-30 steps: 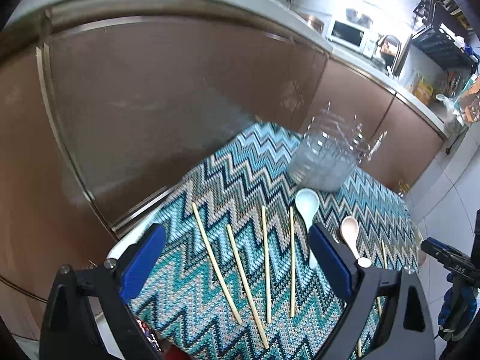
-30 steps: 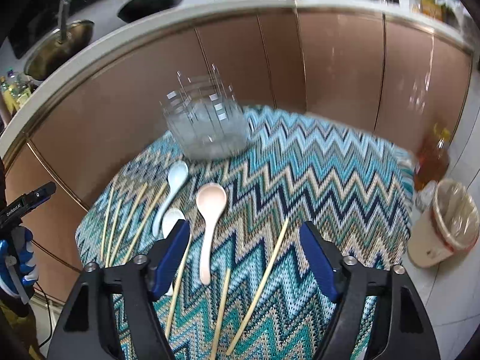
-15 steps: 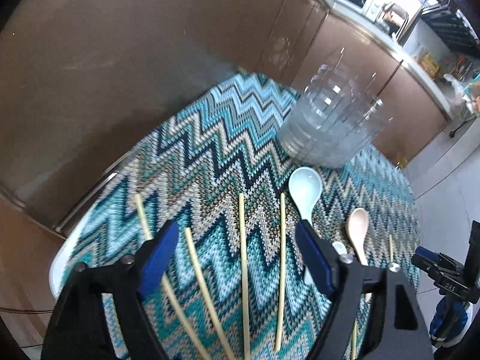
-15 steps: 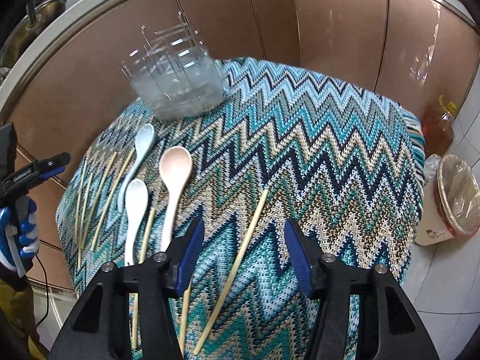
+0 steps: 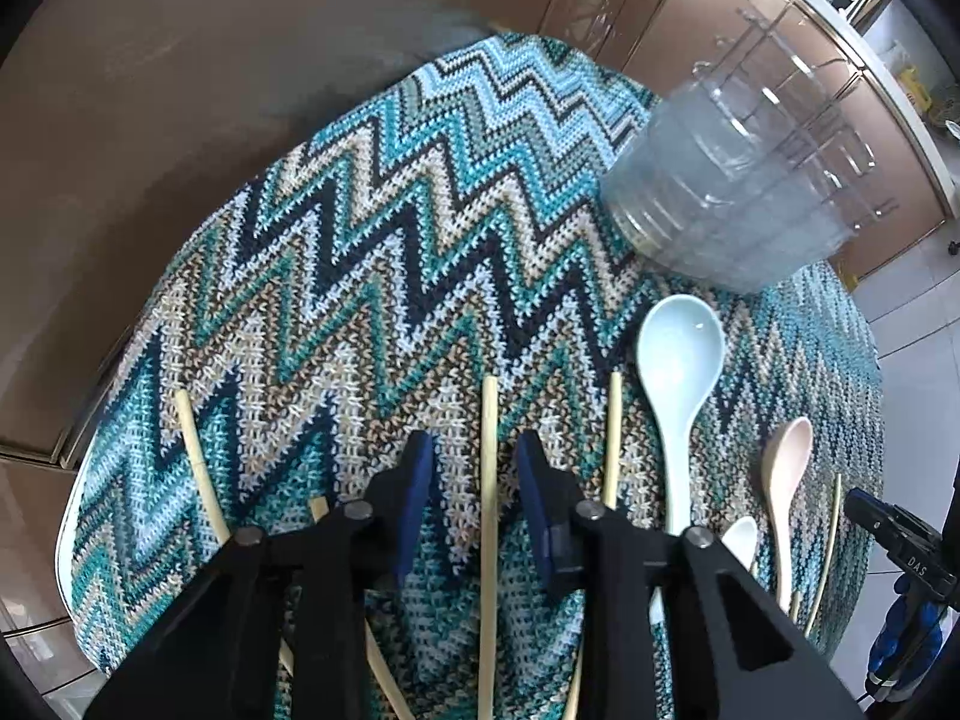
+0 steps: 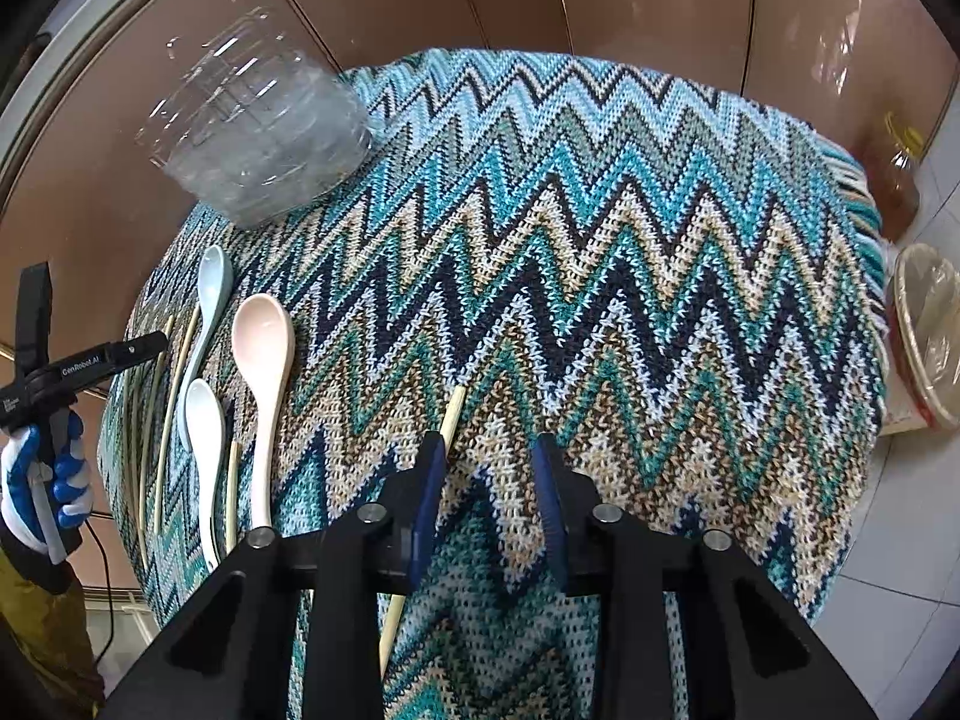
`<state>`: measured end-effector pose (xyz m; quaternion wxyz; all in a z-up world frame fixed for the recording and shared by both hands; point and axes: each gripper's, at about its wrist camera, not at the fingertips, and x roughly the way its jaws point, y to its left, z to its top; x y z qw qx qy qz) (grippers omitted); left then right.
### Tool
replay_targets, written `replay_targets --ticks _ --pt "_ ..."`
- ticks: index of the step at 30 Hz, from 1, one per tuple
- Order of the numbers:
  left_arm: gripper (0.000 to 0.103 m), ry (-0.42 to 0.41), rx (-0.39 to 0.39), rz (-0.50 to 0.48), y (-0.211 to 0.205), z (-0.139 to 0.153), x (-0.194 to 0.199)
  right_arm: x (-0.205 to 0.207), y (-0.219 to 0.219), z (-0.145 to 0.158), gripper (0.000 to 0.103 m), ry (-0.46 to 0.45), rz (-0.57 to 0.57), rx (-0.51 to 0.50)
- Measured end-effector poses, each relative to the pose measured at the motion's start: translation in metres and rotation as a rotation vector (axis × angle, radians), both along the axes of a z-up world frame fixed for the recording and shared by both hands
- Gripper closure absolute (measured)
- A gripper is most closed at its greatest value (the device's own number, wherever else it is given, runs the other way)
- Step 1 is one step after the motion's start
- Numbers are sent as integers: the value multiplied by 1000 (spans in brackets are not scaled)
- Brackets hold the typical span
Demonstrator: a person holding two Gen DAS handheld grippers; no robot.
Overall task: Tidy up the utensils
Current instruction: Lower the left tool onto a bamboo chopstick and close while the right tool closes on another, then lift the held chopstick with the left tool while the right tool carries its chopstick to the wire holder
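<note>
My left tool [image 5: 471,450] points down at the bench, and its jaws have just been closing. A stick [image 5: 489,480] lies between its blue pads [image 5: 417,480], but the pads are not pressing on it, so the tool is not gripping anything. There is a gap on both sides of the stick. Another stick [image 5: 613,438] lies just to the right of it, and one more [image 5: 195,456] lies out to the left.

My right tool [image 6: 489,462] also points down, and its jaws have just been closing too. Only the zigzag cloth [image 6: 600,240] shows between them. A stick [image 6: 451,414] runs under the left pad [image 6: 429,480]; I cannot tell if the pad touches it.

The spoons lie side by side between the two groups of sticks. The pale blue spoon [image 5: 681,360] is nearest the clear holder [image 5: 738,198], which stands at the far edge of the bench. The pink spoon [image 6: 264,360] and the white spoon [image 6: 204,426] lie beside it. A gloved hand [image 6: 42,486] holds the left tool's grip.
</note>
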<state>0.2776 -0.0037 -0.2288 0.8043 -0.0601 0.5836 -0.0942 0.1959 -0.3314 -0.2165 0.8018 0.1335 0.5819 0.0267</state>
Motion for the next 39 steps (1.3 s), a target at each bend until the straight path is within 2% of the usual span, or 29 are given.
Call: replay_targets --ticks 6,10,14,21,28,31,36,37,39 --pt "82 20 10 11 -2 -1 7 14 10 -3 77 19 25 9" --pt "90 39 20 25 -4 -1 16 23 22 -11 93 56 54 -28" --pt "98 48 23 44 -6 -5 26 27 30 -14 96 63 67 -47" --pt "98 6 -10 43 -5 7 13 17 26 -1 98 28 56 1" --pt "98 -162 -61 25 -2 59 -23 -14 22 42 98 -80 80 26" --pt "98 -275 -88 25 1 93 -46 -32 27 70 98 -149 100 16" --pt "98 -406 -105 33 8 135 -76 -61 46 113 98 -250 124 -5" --pt "98 -431 -107 35 9 142 -80 -63 48 123 98 -233 126 -15" --pt "98 -513 -120 50 15 168 -92 -67 57 144 98 -300 149 -18"
